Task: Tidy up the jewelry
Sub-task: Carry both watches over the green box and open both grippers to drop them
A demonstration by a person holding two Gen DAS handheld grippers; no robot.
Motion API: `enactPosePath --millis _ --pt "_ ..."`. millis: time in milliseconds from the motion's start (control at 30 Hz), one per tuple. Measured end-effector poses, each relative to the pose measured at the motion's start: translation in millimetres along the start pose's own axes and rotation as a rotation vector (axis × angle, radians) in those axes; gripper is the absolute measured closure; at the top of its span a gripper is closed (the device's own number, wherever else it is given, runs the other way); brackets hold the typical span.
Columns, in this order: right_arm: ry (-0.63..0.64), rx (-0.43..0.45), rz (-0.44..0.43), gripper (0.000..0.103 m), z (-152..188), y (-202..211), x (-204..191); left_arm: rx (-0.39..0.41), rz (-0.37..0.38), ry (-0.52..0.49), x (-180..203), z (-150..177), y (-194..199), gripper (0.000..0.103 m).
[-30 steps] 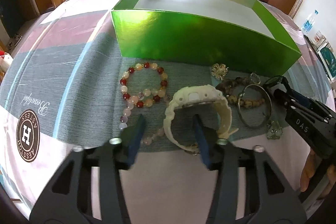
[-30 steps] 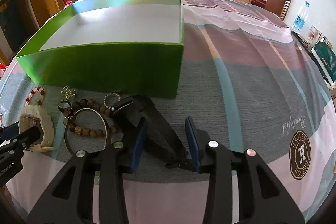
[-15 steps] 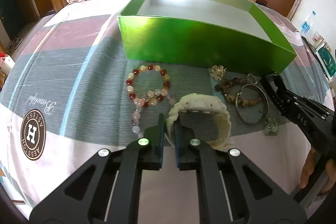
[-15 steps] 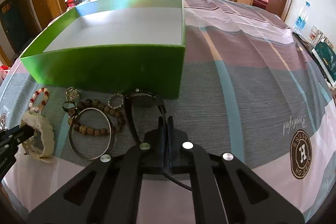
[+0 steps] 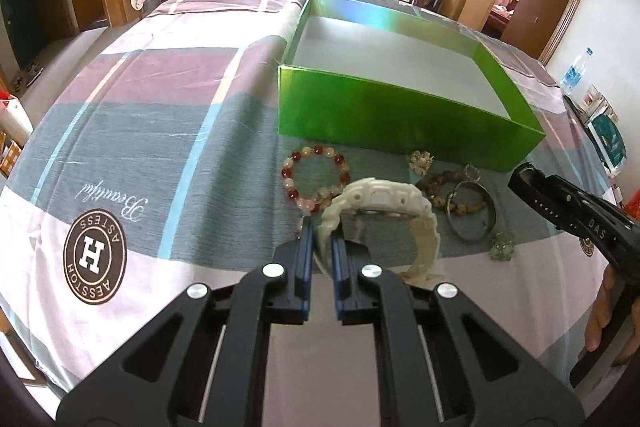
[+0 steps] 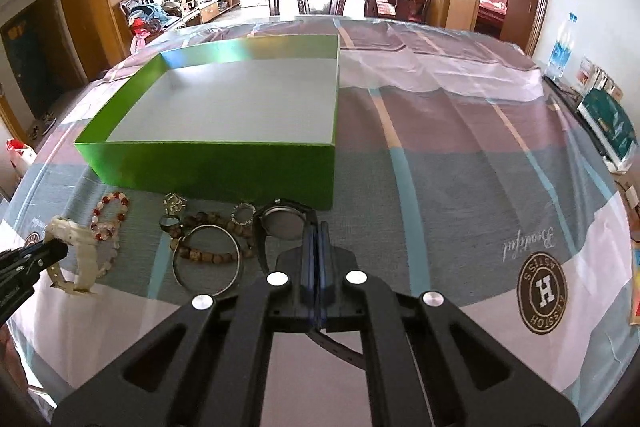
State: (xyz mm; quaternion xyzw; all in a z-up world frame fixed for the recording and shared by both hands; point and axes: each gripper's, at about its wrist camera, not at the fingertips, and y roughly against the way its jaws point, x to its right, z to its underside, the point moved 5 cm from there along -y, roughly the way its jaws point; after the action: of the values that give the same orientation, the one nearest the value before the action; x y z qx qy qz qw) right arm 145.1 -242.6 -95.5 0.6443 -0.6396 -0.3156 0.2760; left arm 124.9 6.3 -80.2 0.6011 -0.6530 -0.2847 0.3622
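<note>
My left gripper (image 5: 321, 233) is shut on the strap of a cream-white watch (image 5: 380, 199), which tilts up off the cloth just in front of the green box (image 5: 400, 115). My right gripper (image 6: 316, 229) is shut on the strap of a black watch (image 6: 285, 223) near the box's right front corner (image 6: 320, 171). The strap's tail hangs under the fingers. Each gripper shows at the edge of the other's view: the right gripper (image 5: 536, 187) and the left gripper (image 6: 60, 249) with the white watch (image 6: 76, 247).
Between the watches lie a red-and-white bead bracelet (image 5: 316, 175), a wooden bead bracelet (image 6: 208, 255), a metal bangle (image 6: 208, 267), a gold brooch (image 5: 420, 161), a small ring (image 6: 243, 213) and a green charm (image 5: 502, 245). The box is empty inside. A chair stands beyond the table.
Both grippers stood open a second ago and have closed, the left on the white watch's strap, the right on the black watch's strap. Both have since risen a little with the watches.
</note>
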Motion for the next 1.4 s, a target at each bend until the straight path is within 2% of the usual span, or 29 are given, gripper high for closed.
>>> enactPosePath --millis 267,433,600,667,733,800,900,967,1033,1100,1133,1167,1200,1300,1400 --pt "-0.001 -0.001 -0.024 0.101 2.3 8.7 -5.2 -0.006 -0.003 0.017 -9.2 0.8 -2.4 0.094" --pt "0.028 0.104 -0.085 0.101 -26.8 47.0 -18.0 0.045 0.025 -0.003 -6.3 -17.7 12.4 0.094" --pt "0.048 0.211 -0.082 0.101 -68.3 64.9 -30.3 0.148 0.033 -0.046 4.3 -68.0 34.2 0.094" --pt "0.045 0.206 -0.068 0.101 -82.8 51.5 -33.5 0.183 0.017 -0.068 11.1 -94.8 32.2 0.094" --pt "0.038 0.162 -0.045 0.101 -90.1 23.6 -35.8 0.195 0.006 -0.080 14.7 -115.9 20.1 0.094" --pt "0.030 0.116 -0.032 0.101 -91.0 -1.2 -37.6 0.170 -0.014 -0.081 16.1 -133.4 -2.3 0.094" --pt "0.006 0.074 -0.022 0.101 -89.2 -26.3 -36.3 0.096 -0.011 -0.048 12.9 -146.8 -34.6 0.094" --pt "0.003 0.074 -0.019 0.101 -88.4 -32.9 -37.2 0.083 -0.013 -0.045 15.0 -148.9 -46.7 0.094" --pt "0.022 0.085 -0.007 0.100 -89.4 -34.7 -38.8 0.085 -0.024 -0.041 17.2 -149.7 -56.4 0.088" --pt "0.020 0.104 -0.010 0.095 -89.2 -27.5 -38.0 0.074 -0.002 -0.030 21.1 -150.3 -61.7 0.079" --pt "0.008 0.108 -0.026 0.082 -89.3 -21.3 -35.8 0.076 0.003 -0.025 21.2 -147.9 -60.6 0.067" --pt "-0.003 0.111 -0.036 0.066 -87.9 -16.2 -35.5 0.082 0.009 -0.019 21.5 -146.3 -56.2 0.061" --pt "-0.027 0.118 -0.059 0.061 -86.6 -6.4 -31.5 0.091 0.018 -0.022 22.4 -143.7 -51.2 0.059" --pt "-0.038 0.089 -0.113 0.060 -75.9 15.0 -27.2 0.104 -0.007 -0.061 18.9 -130.3 -30.2 0.059" --pt "-0.026 0.068 -0.169 0.060 -57.2 30.7 -25.3 0.133 -0.082 -0.054 0.3 -105.7 -4.5 0.059"
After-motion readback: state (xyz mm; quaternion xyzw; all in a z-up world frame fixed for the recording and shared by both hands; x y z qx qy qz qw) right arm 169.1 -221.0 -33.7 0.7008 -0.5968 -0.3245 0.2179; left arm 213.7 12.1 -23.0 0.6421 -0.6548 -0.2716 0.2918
